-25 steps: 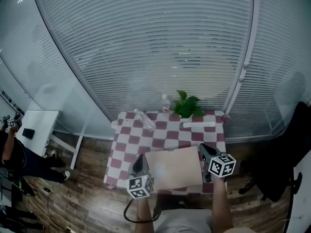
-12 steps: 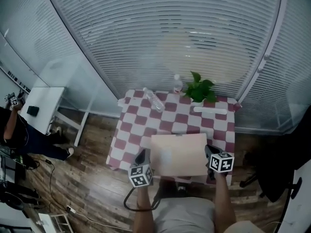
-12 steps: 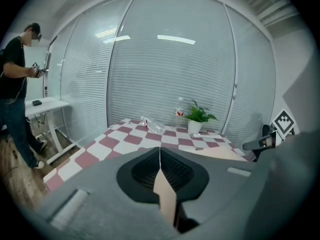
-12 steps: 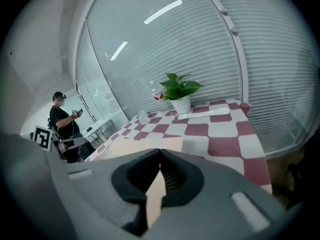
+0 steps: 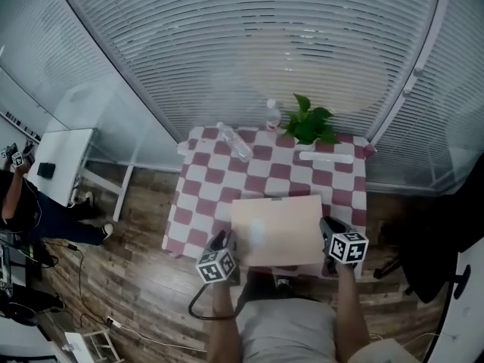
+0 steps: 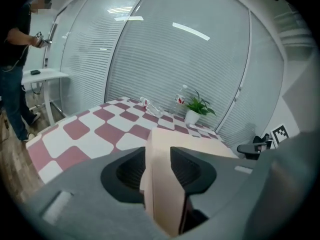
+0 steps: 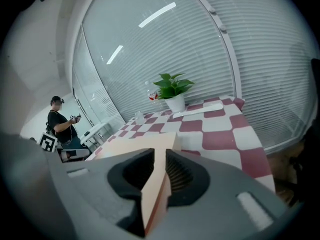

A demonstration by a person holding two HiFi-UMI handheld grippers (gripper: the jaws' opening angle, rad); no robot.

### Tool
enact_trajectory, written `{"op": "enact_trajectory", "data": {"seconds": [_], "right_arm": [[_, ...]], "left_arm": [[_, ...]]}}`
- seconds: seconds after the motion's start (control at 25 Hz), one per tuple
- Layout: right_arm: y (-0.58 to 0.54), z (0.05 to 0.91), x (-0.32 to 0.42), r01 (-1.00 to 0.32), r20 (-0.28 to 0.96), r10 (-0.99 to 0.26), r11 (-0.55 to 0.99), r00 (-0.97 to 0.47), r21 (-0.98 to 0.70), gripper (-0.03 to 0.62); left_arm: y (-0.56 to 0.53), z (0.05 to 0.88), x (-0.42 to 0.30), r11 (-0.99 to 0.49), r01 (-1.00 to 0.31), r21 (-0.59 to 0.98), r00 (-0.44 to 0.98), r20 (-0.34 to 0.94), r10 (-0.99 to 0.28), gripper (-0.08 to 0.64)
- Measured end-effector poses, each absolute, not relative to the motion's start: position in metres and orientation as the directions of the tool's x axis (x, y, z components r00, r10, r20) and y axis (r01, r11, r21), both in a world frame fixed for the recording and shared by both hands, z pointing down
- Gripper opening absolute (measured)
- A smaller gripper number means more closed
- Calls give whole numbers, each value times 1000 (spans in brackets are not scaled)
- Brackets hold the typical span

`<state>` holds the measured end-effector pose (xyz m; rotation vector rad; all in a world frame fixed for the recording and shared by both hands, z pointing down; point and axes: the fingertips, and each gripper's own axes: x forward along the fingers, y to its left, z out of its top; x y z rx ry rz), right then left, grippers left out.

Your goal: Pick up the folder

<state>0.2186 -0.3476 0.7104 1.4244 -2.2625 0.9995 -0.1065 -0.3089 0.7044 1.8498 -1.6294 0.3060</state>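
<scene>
No legible text, label or number

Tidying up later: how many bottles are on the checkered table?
2. The lying bottle is toward the far left; the upright bottle stands at the far edge beside the potted plant. The plant may hide more.

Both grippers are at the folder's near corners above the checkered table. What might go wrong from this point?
1. The left gripper and right gripper are both opening their jaws with the folder between them. If one side lets go first, the folder may twist or sag at that corner.
2. The folder's near edge seems to sit at the near edge of the table, perhaps overhanging. Once freed, it might slide or tip toward the floor.
</scene>
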Motion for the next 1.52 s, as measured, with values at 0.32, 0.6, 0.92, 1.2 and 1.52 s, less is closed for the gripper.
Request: {"op": "enact_trajectory", "data": {"seconds": [0.32,0.6,0.92,1.2,1.52], "right_arm": [[-345,722,202,-829,573,-605,337,-554,-446,256],[-337,738,191,-802,603,-528,373,-597,-467,348],[-334,761,186,-788,602,-515,312,-610,-531,348],[-333,767,186,-784,610,-503,288,-613,-550,348],[-332,755,186,-811,600,-557,291,-575,-508,339]], "left_arm": [[-321,727,-84,-42,-929,367,282,631,-722,315],[-320,750,-65,-108,-926,362,345,694,-632,356],[-318,758,-61,-107,-913,394,376,711,-594,354],[-319,762,-62,-96,-908,407,386,727,-568,354],[-314,756,-62,-83,-911,404,372,716,-591,354]]}}
